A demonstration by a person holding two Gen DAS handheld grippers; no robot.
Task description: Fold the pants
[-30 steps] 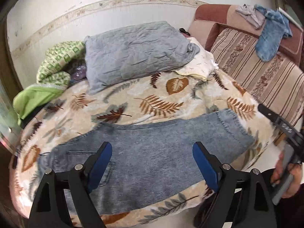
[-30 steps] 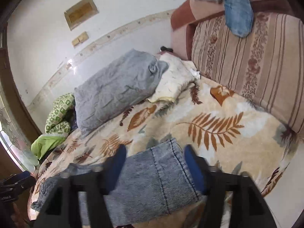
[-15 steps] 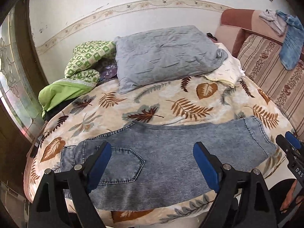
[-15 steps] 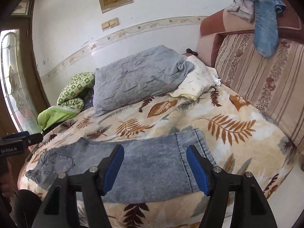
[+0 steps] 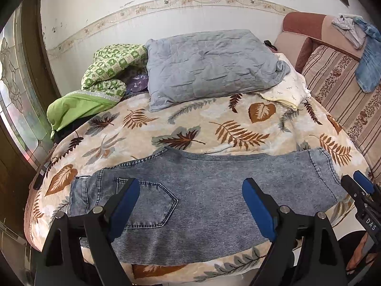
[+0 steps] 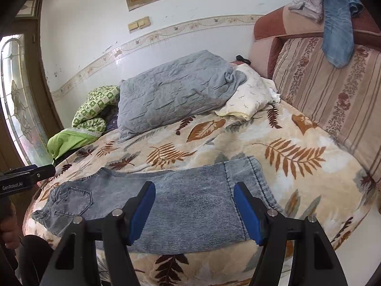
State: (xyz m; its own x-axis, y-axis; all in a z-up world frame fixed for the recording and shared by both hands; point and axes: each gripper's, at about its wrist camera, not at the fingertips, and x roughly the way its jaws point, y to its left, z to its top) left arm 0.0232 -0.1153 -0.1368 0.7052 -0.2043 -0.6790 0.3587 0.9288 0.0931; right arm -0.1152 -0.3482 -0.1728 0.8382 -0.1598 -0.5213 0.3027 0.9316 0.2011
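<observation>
Grey-blue denim pants [image 5: 209, 205] lie flat along the near edge of the bed, waist and back pocket to the left, leg hems to the right. My left gripper [image 5: 190, 197] hovers open over the pocket end with nothing between its blue pads. My right gripper [image 6: 194, 197] hangs open above the hem end of the pants [image 6: 190, 205], its pads also apart from the cloth. In the left wrist view the right gripper [image 5: 356, 183] shows at the far right by the hems. The left gripper [image 6: 28, 174] shows at the left edge of the right wrist view.
A leaf-patterned blanket [image 5: 214, 128] covers the bed. At the back lie a grey quilted pillow [image 5: 209, 66], a cream pillow [image 5: 285, 88] and green bedding [image 5: 104, 76]. A striped sofa back [image 5: 345, 88] with a blue garment [image 5: 368, 64] stands to the right, a glazed door [image 5: 16, 95] to the left.
Both views have swung and levelled out, so the waist and pocket end of the pants now shows more fully. Both grippers stay open, and the pants have not moved.
</observation>
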